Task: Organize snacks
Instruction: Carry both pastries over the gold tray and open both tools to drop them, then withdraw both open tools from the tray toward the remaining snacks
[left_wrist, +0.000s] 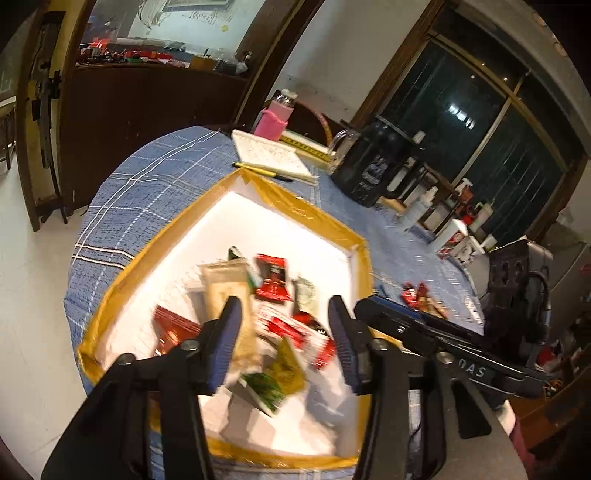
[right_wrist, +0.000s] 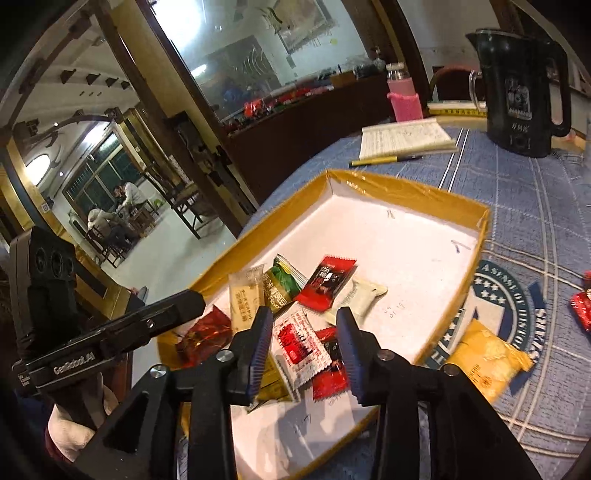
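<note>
A shallow white tray with yellow-taped rim (left_wrist: 288, 201) (right_wrist: 410, 188) sits on the blue checked tablecloth and holds several snack packets: red (right_wrist: 325, 282), green (right_wrist: 282, 282), beige (right_wrist: 245, 299) and white (right_wrist: 360, 295). My left gripper (left_wrist: 286, 343) is open above the pile, nothing between its fingers. My right gripper (right_wrist: 304, 349) is open above a red-and-white packet (right_wrist: 301, 343), also empty. A yellow packet (right_wrist: 485, 360) lies outside the tray on the cloth. Red packets lie on the table to the right (left_wrist: 415, 293) (right_wrist: 581, 304).
A notebook (left_wrist: 273, 153) (right_wrist: 404, 138) with a yellow pen (right_wrist: 384, 160), a pink-sleeved bottle (left_wrist: 273, 118) (right_wrist: 404, 99) and a black kettle (left_wrist: 371, 166) (right_wrist: 521, 92) stand behind the tray. Bottles and boxes (left_wrist: 450, 229) crowd the table's right side.
</note>
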